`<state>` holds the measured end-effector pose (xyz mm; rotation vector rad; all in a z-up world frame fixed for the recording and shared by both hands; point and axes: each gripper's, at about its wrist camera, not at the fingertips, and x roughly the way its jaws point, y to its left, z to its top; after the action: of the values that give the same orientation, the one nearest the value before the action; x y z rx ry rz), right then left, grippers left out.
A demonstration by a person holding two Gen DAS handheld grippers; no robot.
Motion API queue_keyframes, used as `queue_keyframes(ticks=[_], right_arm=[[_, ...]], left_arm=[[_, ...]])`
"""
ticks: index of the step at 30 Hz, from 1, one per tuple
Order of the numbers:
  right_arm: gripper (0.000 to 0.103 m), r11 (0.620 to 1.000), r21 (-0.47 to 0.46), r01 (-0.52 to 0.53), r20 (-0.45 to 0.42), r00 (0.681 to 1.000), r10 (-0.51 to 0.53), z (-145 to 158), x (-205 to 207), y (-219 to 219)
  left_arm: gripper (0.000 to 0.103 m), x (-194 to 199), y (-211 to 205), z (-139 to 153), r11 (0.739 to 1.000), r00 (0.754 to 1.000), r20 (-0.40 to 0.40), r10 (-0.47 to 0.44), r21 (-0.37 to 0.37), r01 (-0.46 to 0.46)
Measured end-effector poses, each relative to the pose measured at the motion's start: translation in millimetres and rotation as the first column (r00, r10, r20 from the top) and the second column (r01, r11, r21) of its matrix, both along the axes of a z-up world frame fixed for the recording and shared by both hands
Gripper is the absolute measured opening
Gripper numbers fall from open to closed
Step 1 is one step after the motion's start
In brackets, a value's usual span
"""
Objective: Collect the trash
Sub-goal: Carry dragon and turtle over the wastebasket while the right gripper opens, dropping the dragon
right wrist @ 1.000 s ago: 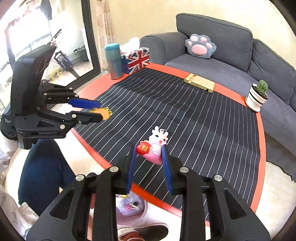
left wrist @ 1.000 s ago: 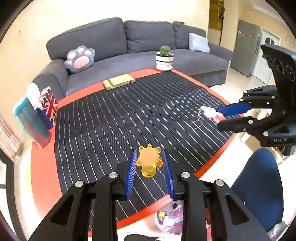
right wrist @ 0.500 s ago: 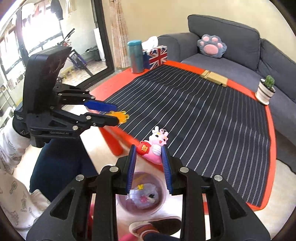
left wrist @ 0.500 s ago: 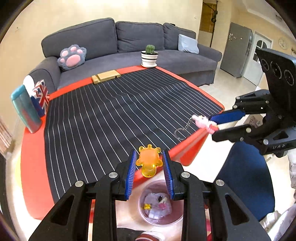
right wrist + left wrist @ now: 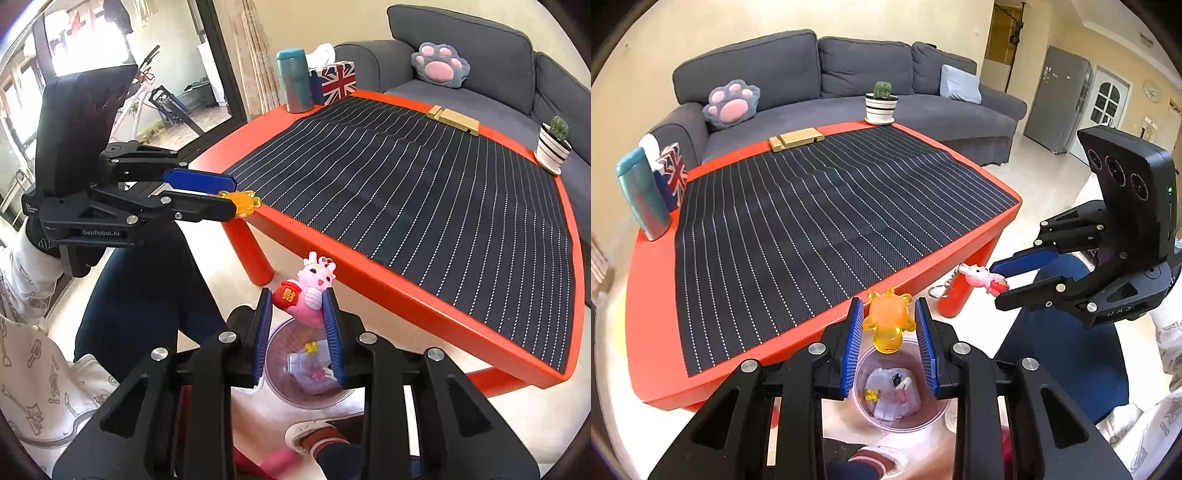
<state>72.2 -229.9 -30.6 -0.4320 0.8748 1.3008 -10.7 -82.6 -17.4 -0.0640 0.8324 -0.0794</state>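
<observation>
Left wrist view: my left tongs (image 5: 889,325) pinch the orange toy (image 5: 888,320) between their blue pads, off the red table's (image 5: 653,295) near edge, above the clear bin (image 5: 897,387) on the floor.

Right wrist view: my right tongs (image 5: 298,314) clamp the pink keychain figure (image 5: 309,291), also off the table edge, above the bin (image 5: 309,369).

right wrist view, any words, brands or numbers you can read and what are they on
"GenRobot.AI": on the left gripper body, white print.
Small white label at that gripper's rear edge: too blurred to read.
Yellow character on the pink toy red pouch: unclear.
Union Jack tissue box: flag only, no words.
</observation>
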Motion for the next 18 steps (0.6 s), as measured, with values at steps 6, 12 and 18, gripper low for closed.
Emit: queue_keyframes(ticks=[6, 12, 18], right_arm=[[0.033, 1.0, 0.009, -0.006, -0.004, 1.0, 0.007, 2.9, 0.7, 1.7], [0.076, 0.999, 0.016, 0.041, 0.006, 0.999, -0.041, 4.8, 7.4, -1.0], [0.083, 0.998, 0.024, 0.059, -0.001, 0.998, -0.059, 5.8, 10.9, -1.8]], left_arm=[[0.028, -0.6, -1.0, 1.7, 1.0, 1.0, 0.0, -0.008, -0.003, 0.008], [0.028, -0.1, 0.5, 0.6, 1.0, 1.0, -0.001, -0.01, -0.004, 0.01], [0.028, -1.2, -1.4, -1.0, 1.0, 1.0, -0.007, -0.016, -0.009, 0.016]])
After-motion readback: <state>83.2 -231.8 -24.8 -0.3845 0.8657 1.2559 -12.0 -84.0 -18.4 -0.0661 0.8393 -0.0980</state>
